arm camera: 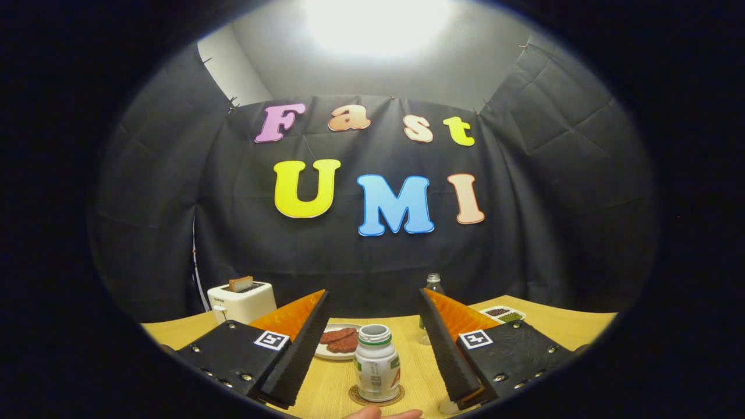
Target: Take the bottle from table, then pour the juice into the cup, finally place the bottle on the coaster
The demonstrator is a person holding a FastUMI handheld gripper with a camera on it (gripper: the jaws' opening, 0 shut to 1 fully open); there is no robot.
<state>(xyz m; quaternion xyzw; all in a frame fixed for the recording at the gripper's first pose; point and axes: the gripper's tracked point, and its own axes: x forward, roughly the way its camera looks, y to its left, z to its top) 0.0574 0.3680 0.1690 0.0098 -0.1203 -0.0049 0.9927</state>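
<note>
1. At the far left of the table [541, 323] stood a white toaster [241, 301] with a slice of bread [240, 283] poking out of its slot.
2. The gripper [372, 331] had its fingers spread wide and held nothing.
3. Beyond the left finger lay a plate [326, 351] with dark reddish patties [339, 340].
4. Between the fingers, slightly ahead and touching neither, stood the bottle [377, 364]: white, green-banded, cap off, long axis upright. It already rested on the round coaster [376, 398], so the placing looked done.
5. Just below the coaster a fingertip of a person's hand [384, 414] showed.
6. Behind the right finger stood a clear plastic bottle [431, 308], largely hidden. I could not make out a cup.
7. Further right lay a small dish [503, 314] holding dark and green fillings.
8. The surface was pale yellow wood, uncluttered near the fingers; black cloth walled the booth, with a bright light overhead.
</note>
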